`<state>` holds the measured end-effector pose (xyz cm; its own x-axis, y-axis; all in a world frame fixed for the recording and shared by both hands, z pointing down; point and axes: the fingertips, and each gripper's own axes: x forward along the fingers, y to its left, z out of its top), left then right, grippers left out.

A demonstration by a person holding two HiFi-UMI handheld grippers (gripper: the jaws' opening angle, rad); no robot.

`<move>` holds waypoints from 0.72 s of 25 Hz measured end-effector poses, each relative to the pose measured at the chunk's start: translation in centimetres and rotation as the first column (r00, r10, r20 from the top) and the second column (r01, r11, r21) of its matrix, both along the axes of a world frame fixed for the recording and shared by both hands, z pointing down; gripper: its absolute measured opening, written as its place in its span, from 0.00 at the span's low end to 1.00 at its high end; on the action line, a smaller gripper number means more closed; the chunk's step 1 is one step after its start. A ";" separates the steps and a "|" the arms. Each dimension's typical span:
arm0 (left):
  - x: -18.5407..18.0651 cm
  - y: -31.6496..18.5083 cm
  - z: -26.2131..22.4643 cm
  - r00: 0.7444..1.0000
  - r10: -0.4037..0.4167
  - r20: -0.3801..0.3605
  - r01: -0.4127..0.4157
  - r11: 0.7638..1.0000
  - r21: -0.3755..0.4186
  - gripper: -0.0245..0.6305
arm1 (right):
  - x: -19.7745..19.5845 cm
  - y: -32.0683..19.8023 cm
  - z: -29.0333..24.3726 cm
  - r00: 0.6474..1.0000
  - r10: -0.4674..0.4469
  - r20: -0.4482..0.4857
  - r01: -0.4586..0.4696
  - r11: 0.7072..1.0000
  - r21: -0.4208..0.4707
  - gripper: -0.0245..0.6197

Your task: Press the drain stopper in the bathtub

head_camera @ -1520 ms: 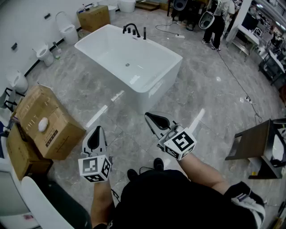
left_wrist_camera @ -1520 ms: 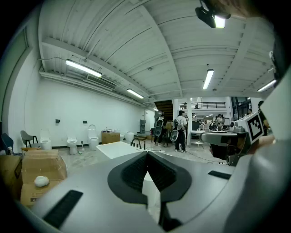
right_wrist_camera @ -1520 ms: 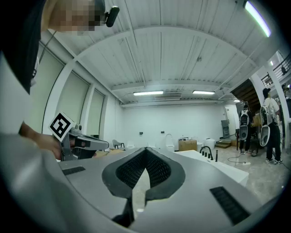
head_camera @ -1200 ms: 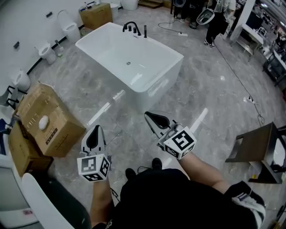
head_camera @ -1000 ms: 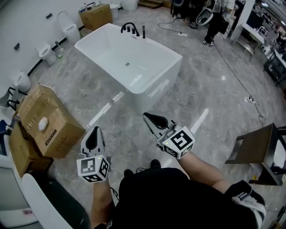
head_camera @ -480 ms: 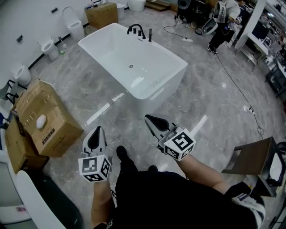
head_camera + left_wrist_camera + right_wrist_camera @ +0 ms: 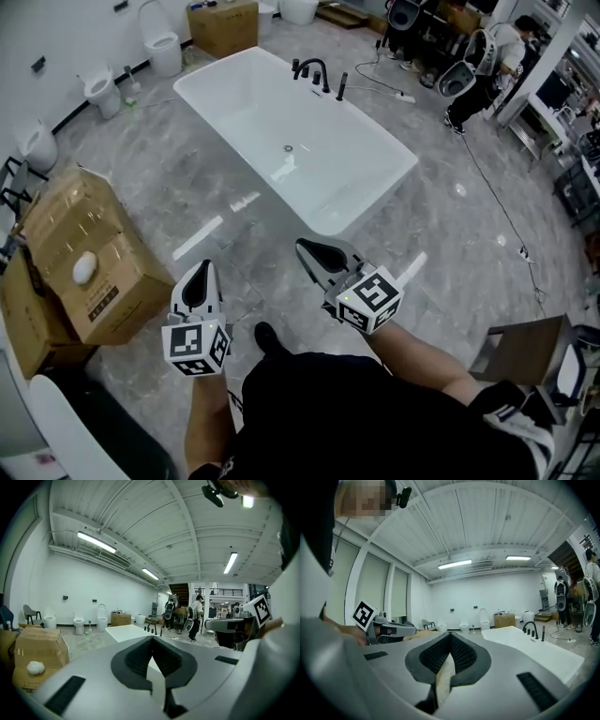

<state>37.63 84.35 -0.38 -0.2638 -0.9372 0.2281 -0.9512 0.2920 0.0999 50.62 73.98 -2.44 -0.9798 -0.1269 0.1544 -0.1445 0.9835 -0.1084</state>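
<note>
The white bathtub point(image 7: 309, 150) stands on the grey floor ahead, with a black faucet point(image 7: 314, 70) on its far rim. Its small round drain stopper point(image 7: 289, 148) sits in the tub floor. My left gripper point(image 7: 202, 274) and right gripper point(image 7: 315, 251) are held out low in front of me, well short of the tub, both shut with nothing between the jaws. The left gripper view shows the shut left gripper point(image 7: 151, 641) and the tub point(image 7: 127, 632) beyond it. In the right gripper view the right gripper point(image 7: 450, 638) is shut, with the tub point(image 7: 534, 649) at the right.
Cardboard boxes point(image 7: 80, 253) stand at my left and another box point(image 7: 223, 23) behind the tub. Toilets point(image 7: 164, 42) line the left wall. A person point(image 7: 487, 61) stands at the back right. A dark wooden table point(image 7: 525, 352) is at the right, and a cable point(image 7: 506, 220) runs across the floor.
I have stepped toward the tub, which now lies closer and further right in the head view. Both grippers kept their pose and stayed shut.
</note>
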 end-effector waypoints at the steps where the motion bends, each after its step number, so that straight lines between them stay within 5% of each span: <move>1: -1.8 -0.2 0.0 1.000 0.001 0.000 -0.001 1.000 0.003 0.05 | -2.0 -0.2 -0.1 1.000 -0.003 -0.003 0.003 1.000 0.001 0.06; 7: -10.5 -0.1 0.8 0.999 0.000 -0.037 0.000 1.000 0.007 0.05 | -11.3 -0.5 0.1 1.000 0.006 -0.023 -0.007 1.000 -0.006 0.06; 18: -17.0 -0.9 2.5 0.997 -0.022 -0.070 0.022 1.000 -0.002 0.05 | -18.5 -2.4 1.7 0.997 -0.012 -0.080 0.010 1.000 -0.014 0.06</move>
